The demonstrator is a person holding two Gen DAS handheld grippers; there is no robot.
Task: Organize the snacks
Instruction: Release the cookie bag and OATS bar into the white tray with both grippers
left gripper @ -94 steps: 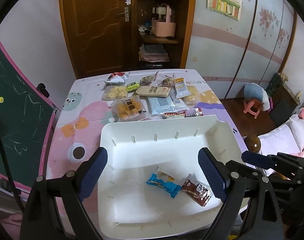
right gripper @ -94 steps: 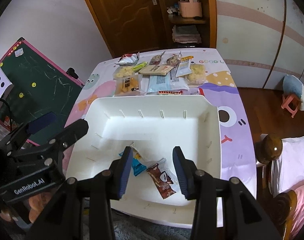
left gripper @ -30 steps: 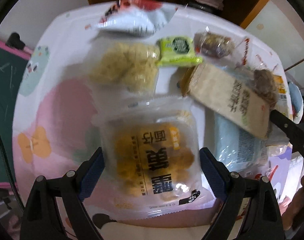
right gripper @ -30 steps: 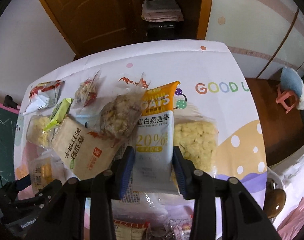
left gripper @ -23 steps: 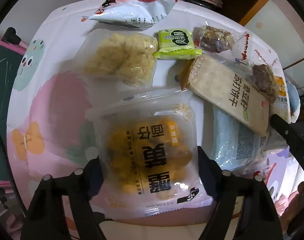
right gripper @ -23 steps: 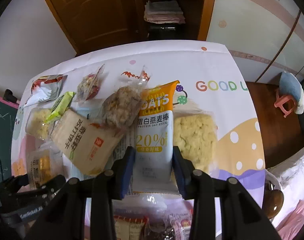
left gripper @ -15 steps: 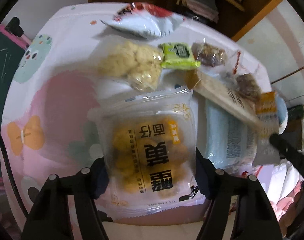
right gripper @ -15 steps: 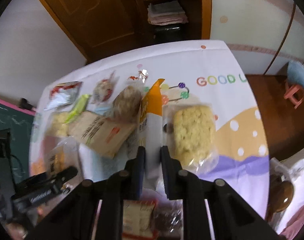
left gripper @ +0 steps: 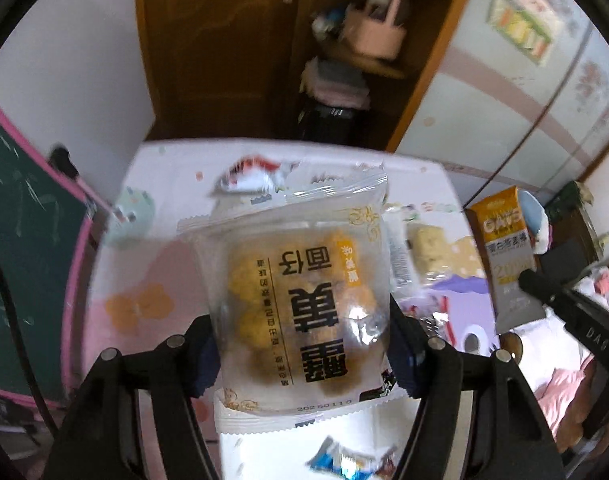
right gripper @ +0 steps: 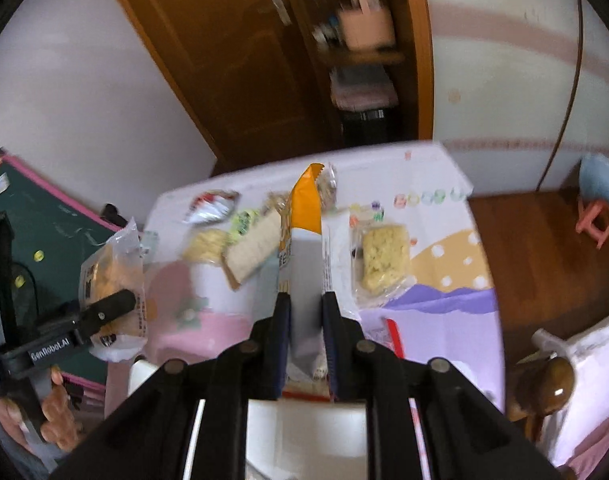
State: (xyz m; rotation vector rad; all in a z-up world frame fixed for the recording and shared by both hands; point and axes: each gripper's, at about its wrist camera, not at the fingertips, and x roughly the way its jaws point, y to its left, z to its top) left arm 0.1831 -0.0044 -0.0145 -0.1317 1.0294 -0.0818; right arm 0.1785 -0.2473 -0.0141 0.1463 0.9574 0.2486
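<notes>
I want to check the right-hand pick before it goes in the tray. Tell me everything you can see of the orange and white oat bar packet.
The oat bar packet is a long, flat foil-like sachet, orange at its crimped top and white to grey below, with "OATS" and other print on its face in the left wrist view. The right gripper is shut on its lower part, one blue pad on each side. It stands roughly upright, lifted off the table, touching nothing else that I can see.

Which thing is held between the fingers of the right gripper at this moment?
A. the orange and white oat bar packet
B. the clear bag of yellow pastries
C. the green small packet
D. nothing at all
A: the right gripper is shut on the orange and white oat bar packet, raised above the table.
</notes>
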